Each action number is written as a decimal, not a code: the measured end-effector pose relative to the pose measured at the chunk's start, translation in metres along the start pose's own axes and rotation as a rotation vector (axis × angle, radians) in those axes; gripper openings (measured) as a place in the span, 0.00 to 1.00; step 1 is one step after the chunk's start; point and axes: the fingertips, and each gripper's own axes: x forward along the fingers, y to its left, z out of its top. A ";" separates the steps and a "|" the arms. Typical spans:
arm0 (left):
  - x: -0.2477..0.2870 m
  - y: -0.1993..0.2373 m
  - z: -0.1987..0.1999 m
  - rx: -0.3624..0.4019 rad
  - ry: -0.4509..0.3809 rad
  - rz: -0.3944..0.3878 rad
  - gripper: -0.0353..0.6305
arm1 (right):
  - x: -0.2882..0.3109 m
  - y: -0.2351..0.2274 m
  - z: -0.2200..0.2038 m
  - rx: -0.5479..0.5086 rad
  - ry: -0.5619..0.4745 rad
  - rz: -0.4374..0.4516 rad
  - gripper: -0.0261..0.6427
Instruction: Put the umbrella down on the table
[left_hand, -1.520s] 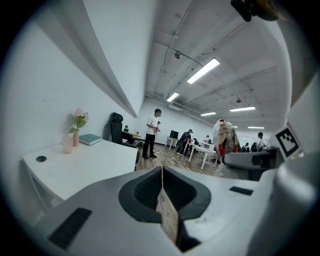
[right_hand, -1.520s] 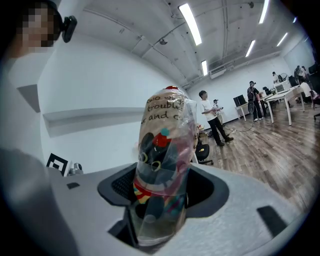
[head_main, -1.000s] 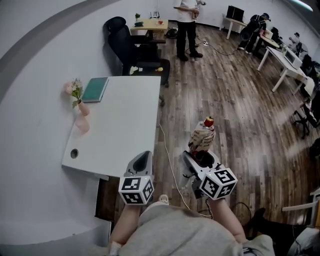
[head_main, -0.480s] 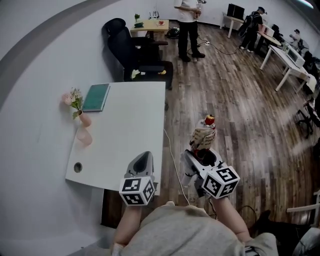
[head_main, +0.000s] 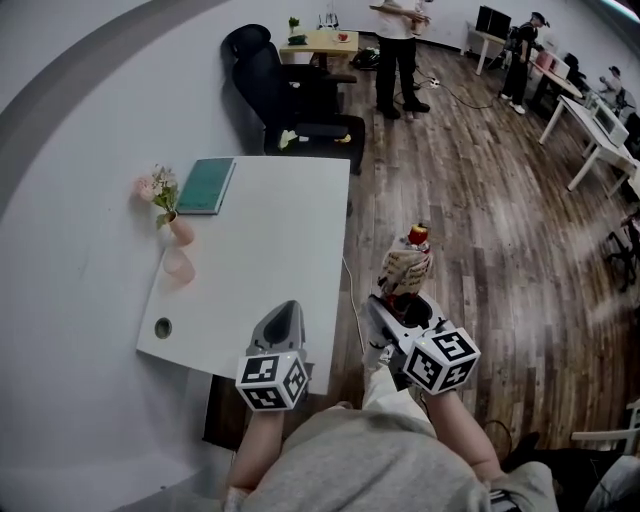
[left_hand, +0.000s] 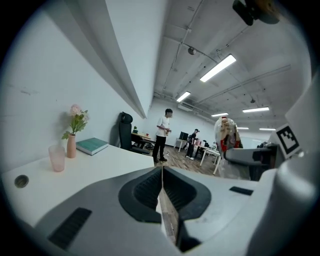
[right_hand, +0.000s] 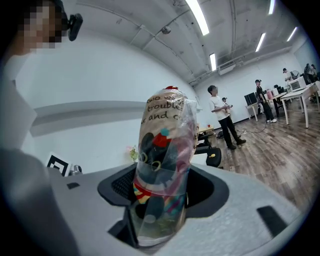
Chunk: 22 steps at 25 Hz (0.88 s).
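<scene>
Left gripper (left_hand: 161, 175): jaws pressed together with nothing between them; in the head view it sits over the near right corner of the table.
Right gripper (head_main: 400, 306): jaws set wide and clamped on the lower end of the umbrella, one pad on each side.
Umbrella (right_hand: 162, 167): folded, wrapped in a clear plastic sleeve (some lettering shows near the top), with a red tip. It stands roughly upright out of the right gripper, over the wooden floor and just off the table's right edge, not touching the table.
Table (head_main: 265, 255): white, with a bare middle and right half; a round cable hole (head_main: 162, 327) is near its front left corner.
Pink cup (head_main: 178, 267): on the table's left side, close to the wall.
Vase (head_main: 181, 232): just beyond the cup, upright, holding pale flowers.
Green book (head_main: 208, 185): lying flat at the far left corner of the table.
Office chair (head_main: 278, 88): black, beyond the far end of the table.
Standing person (head_main: 401, 52): on the wooden floor past the chair, in a white top and dark trousers.
Far room: white desks with more people along the right side.
</scene>
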 end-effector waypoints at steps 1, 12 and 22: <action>0.000 0.003 0.000 -0.003 -0.003 0.011 0.07 | 0.005 0.000 0.000 0.000 0.003 0.011 0.45; 0.014 0.050 0.016 -0.065 -0.067 0.229 0.07 | 0.088 0.004 0.019 -0.056 0.067 0.227 0.45; 0.023 0.081 0.030 -0.167 -0.120 0.501 0.07 | 0.167 0.011 0.034 -0.128 0.194 0.483 0.45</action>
